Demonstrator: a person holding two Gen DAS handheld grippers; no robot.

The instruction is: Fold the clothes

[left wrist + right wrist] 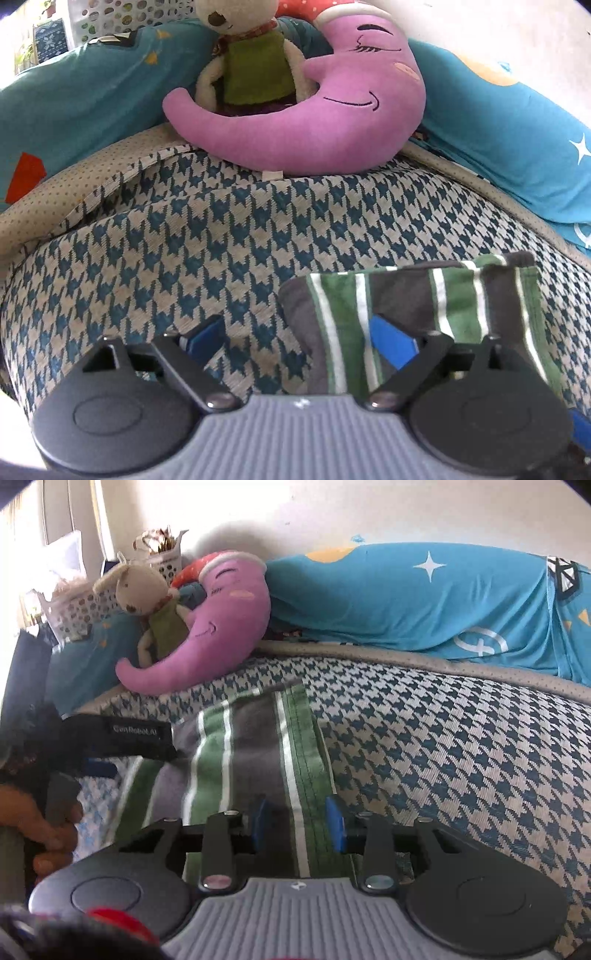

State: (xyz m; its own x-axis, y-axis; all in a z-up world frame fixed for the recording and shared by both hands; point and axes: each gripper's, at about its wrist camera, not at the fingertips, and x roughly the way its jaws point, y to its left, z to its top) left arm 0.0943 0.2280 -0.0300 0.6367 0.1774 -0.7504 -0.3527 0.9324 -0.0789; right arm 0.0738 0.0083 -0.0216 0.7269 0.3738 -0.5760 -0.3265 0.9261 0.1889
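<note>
Garment (243,760), striped, lies flat on the bed (443,757); with both grippers, left (299,339) and right (297,829), open and empty, pinch only its edge.

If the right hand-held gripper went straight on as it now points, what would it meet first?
Probably the striped garment, which already lies between the right hand-held gripper's open jaws; depth is unclear.
</note>
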